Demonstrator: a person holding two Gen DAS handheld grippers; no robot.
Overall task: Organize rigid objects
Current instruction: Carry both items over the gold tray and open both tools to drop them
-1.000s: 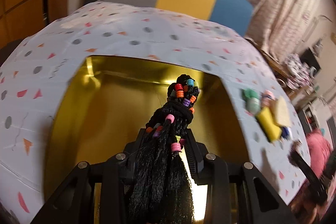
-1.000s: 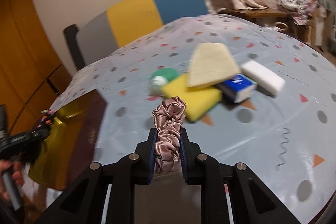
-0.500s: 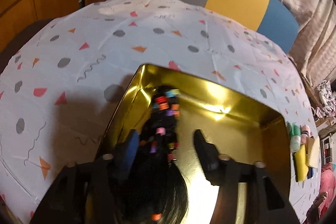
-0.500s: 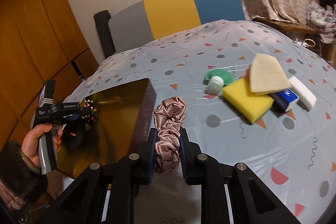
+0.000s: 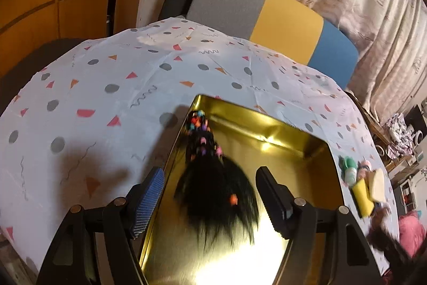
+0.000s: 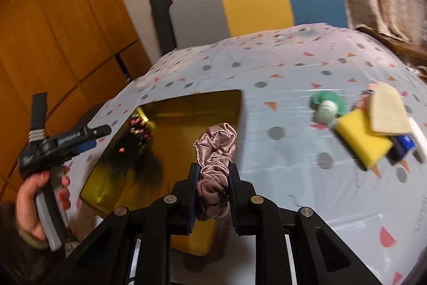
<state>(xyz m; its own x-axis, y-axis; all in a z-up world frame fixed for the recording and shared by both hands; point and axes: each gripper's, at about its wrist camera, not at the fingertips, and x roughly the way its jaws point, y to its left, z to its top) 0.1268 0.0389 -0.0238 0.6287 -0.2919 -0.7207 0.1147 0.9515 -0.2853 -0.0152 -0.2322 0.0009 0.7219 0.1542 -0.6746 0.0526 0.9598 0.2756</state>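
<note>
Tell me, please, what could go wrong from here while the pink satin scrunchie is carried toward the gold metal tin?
1. The black beaded hairpiece lies against the gold metal tin's near wall; the opening left gripper could snag its strands when it pulls away.
2. The right gripper pinches only the pink satin scrunchie's lower folds, so it may slip out before it is over the tin.

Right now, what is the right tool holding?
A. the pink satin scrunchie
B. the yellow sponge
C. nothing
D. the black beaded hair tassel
A: the right tool is shut on the pink satin scrunchie, while the black beaded hair tassel lies in the gold tin and the yellow sponge sits on the table.
</note>
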